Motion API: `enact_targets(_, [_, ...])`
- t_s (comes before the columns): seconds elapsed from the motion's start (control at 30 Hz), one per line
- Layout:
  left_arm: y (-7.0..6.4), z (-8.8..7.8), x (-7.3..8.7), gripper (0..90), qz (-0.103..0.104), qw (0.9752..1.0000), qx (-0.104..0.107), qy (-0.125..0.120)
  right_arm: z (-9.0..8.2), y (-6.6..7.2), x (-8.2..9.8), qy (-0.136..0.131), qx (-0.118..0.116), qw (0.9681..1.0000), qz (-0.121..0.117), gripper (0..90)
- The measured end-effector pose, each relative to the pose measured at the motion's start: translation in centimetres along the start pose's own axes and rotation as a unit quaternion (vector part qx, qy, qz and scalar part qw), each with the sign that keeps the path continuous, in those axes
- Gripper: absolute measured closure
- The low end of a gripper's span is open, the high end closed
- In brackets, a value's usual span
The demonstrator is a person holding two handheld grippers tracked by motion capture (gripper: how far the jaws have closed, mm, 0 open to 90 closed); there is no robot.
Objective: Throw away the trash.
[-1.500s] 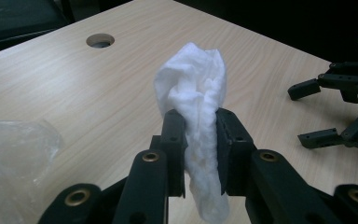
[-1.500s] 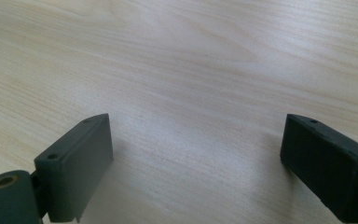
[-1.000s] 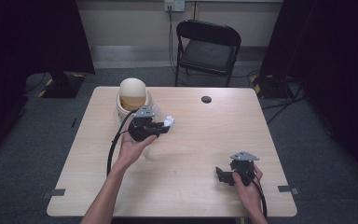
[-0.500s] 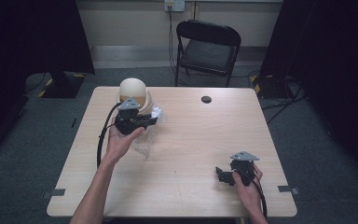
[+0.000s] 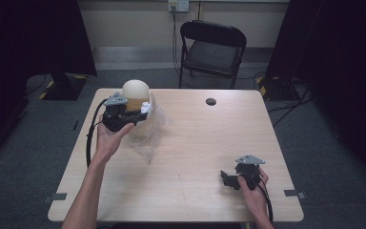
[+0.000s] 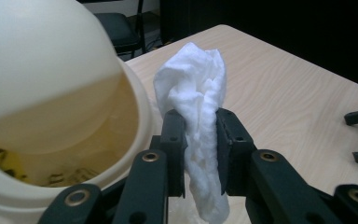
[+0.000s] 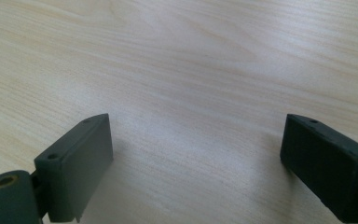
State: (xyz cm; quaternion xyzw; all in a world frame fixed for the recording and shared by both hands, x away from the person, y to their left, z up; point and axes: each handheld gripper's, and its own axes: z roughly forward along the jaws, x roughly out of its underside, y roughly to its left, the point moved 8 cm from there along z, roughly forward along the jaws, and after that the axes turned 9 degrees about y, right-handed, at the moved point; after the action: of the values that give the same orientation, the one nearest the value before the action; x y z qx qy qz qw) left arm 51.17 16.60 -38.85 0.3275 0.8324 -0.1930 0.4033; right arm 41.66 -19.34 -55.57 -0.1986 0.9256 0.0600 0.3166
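Blk folding chair (image 5: 213, 50) behind table (image 5: 190, 157), grey floor (image 5: 314, 124).

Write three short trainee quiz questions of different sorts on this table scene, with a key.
1. True or false: the left gripper is shut on the white tissue.
2. Which thing stands right beside the tissue in the left gripper view? A) the cream domed bin B) a red mug C) a cardboard box
3. Fill in: the right gripper has its jaws ____, with bare wooden table between them.

Key: 1 true; 2 A; 3 open.
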Motion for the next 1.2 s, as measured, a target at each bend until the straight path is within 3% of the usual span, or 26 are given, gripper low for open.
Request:
enact_targets(0.27, [2.4, -1.4, -0.3, 75.3, -0.008, 0.9996, -0.026, 0.011, 0.0, 0.0, 0.0, 0.000, 0.000, 1.0000, 0.000, 8.4])
enact_targets(0.4, [3.2, -1.3, -0.3, 75.3, -0.014, 0.9993, -0.028, 0.022, 0.0, 0.0, 0.0, 0.000, 0.000, 1.0000, 0.000, 8.4])
enact_targets(0.57, [4.6, -0.1, 0.4, 75.1, -0.023, 0.9974, -0.038, 0.057, 0.0, 0.0, 0.0, 0.000, 0.001, 1.0000, 0.000, 8.4])
enact_targets(0.87, [5.3, 1.3, 0.6, 74.7, -0.044, 0.9955, -0.043, 0.071, 0.0, 0.0, 0.0, 0.000, 0.000, 1.0000, 0.000, 8.4])
enact_targets(1.2, [5.7, 2.3, 0.3, 74.4, -0.052, 0.9936, -0.057, 0.083, 0.0, 0.0, 0.0, 0.000, 0.000, 1.0000, 0.000, 8.4])
